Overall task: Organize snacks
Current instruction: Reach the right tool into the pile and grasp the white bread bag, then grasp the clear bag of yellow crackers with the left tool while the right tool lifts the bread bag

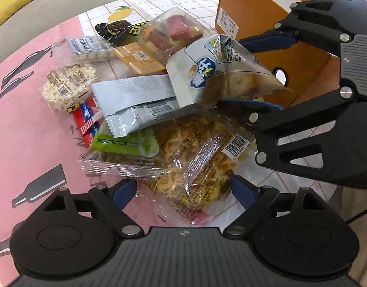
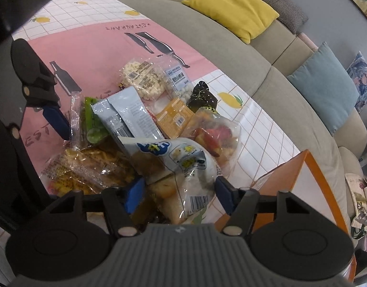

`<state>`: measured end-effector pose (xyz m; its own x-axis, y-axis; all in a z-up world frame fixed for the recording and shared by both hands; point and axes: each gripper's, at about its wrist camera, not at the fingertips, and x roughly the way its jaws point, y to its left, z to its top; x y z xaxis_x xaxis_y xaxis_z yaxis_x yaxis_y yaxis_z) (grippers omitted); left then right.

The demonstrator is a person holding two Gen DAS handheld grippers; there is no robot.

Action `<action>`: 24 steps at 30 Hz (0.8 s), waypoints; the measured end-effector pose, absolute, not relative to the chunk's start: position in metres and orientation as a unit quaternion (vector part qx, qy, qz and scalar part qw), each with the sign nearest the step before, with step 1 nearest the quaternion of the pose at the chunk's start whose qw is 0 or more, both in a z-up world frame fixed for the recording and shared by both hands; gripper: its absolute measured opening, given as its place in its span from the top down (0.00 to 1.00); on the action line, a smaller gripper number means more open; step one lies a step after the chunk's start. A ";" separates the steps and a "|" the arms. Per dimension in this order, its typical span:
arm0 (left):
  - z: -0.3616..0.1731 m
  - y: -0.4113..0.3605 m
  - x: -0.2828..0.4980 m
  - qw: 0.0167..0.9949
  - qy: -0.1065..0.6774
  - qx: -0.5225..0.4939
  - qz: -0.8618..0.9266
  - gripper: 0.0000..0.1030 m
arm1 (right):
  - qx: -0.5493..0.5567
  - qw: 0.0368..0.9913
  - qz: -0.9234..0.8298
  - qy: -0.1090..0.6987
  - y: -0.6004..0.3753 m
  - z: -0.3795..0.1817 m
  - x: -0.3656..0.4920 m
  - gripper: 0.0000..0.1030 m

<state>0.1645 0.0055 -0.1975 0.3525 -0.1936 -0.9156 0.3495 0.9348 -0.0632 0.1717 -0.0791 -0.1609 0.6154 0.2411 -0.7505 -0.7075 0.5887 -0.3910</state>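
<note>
A heap of snack packets lies on the pink and white tablecloth (image 1: 28, 124). My left gripper (image 1: 183, 191) stands open, its blue fingers on either side of a clear packet of yellow crisps (image 1: 197, 165) without pressing it. One of its fingers (image 2: 56, 119) shows at the left of the right wrist view. My right gripper (image 2: 179, 191) is shut on a white and blue bread bag (image 2: 183, 162), which sits tilted on top of the heap. From the left wrist view the right gripper (image 1: 231, 71) reaches in from the right, one finger above the bread bag (image 1: 207, 71) and one below.
An orange cardboard box (image 1: 255, 12) (image 2: 291, 179) stands open right beside the heap. Pale blue long packets (image 1: 135, 100), a green packet (image 1: 128, 141), bags of white puffs (image 1: 66, 83) and a fruit bag (image 1: 173, 31) lie in the pile. A grey sofa (image 2: 231, 55) curves behind the table.
</note>
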 end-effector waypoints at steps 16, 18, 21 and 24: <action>-0.199 0.007 0.153 0.833 0.528 0.080 -0.148 0.13 | -0.157 0.875 0.234 0.395 -0.114 -0.121 0.161 0.83; -0.197 0.006 0.151 0.834 0.526 0.079 -0.147 0.21 | -0.125 0.877 0.222 0.408 -0.121 -0.120 0.156 0.83; -0.193 0.006 0.147 0.836 0.524 0.082 -0.142 0.30 | -0.091 0.879 0.198 0.424 -0.133 -0.120 0.147 0.84; -0.190 0.010 0.140 0.839 0.523 0.067 -0.136 0.36 | -0.045 0.875 0.180 0.448 -0.145 -0.123 0.143 0.84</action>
<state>0.1399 0.0100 -0.1903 0.4157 -0.1574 -0.8958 0.2974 0.9543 -0.0296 0.1430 -0.1445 -0.1228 0.5344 0.2745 -0.7994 -0.3554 0.9311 0.0821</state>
